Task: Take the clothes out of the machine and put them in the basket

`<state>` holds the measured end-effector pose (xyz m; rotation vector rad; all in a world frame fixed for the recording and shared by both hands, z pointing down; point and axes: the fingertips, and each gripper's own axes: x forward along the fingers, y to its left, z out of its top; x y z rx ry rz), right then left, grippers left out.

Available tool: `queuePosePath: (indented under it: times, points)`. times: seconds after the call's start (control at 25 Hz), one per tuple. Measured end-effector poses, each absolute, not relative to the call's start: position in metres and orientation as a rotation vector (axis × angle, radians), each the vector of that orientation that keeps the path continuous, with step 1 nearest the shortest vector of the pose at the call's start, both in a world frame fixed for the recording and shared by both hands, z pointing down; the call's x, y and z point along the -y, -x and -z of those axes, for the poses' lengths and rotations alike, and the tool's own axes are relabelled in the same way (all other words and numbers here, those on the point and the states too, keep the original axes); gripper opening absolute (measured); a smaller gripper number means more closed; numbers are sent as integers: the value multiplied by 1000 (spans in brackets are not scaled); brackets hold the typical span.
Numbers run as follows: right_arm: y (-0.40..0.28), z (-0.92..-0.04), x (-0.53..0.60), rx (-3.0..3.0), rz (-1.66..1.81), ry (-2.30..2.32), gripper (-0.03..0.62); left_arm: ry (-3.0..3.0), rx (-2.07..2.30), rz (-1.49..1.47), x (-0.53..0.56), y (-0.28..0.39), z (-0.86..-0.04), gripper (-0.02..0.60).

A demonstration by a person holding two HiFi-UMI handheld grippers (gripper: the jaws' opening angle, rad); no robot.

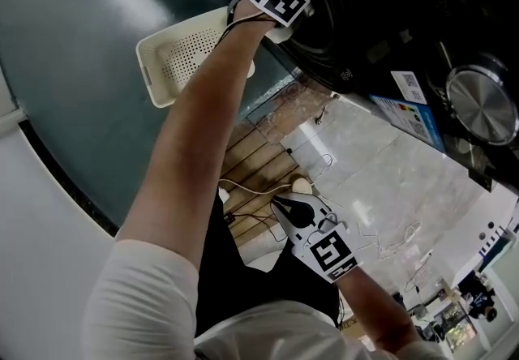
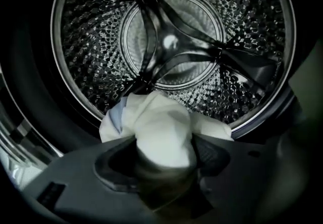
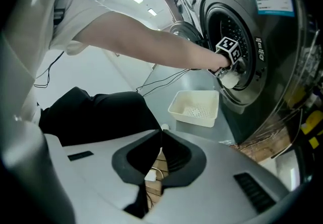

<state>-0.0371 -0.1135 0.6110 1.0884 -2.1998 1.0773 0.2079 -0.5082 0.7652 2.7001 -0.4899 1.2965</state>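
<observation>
The washing machine's steel drum (image 2: 171, 41) fills the left gripper view. My left gripper (image 2: 164, 155) sits at the drum's mouth, jaws closed on a bunched white cloth (image 2: 161, 127) that bulges out in front of the pads. From the right gripper view, that gripper's marker cube (image 3: 228, 49) is at the machine's round opening (image 3: 229, 26) with the white cloth (image 3: 229, 79) below it. The cream perforated basket (image 1: 186, 54) (image 3: 196, 107) stands on the floor just below and left of the opening. My right gripper (image 1: 280, 204) (image 3: 160, 137) hangs back from the machine, shut and holding nothing.
The machine's open door (image 3: 182, 31) stands beside the opening. A wooden slatted pallet (image 1: 251, 164) and loose cables (image 1: 243, 188) lie on the floor at the machine's foot. The person's black trousers (image 3: 96, 114) fill the space left of the basket.
</observation>
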Motion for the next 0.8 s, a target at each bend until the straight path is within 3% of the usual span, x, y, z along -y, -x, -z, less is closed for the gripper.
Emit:
queuePosePath:
  times: [0.16,0.32,0.8]
  points:
    - [30,-612,121,2188,-1062,-1102,3,-2700,493,-1280,507,-202,-762,208]
    - [29,-613,121,2188,-1052,-1098,3,-2690,513,-1217,507,-195,-752,147]
    - [25,-593,113,2229,-979,-1076,3,-2731,594,-940,495,-154,-675,83]
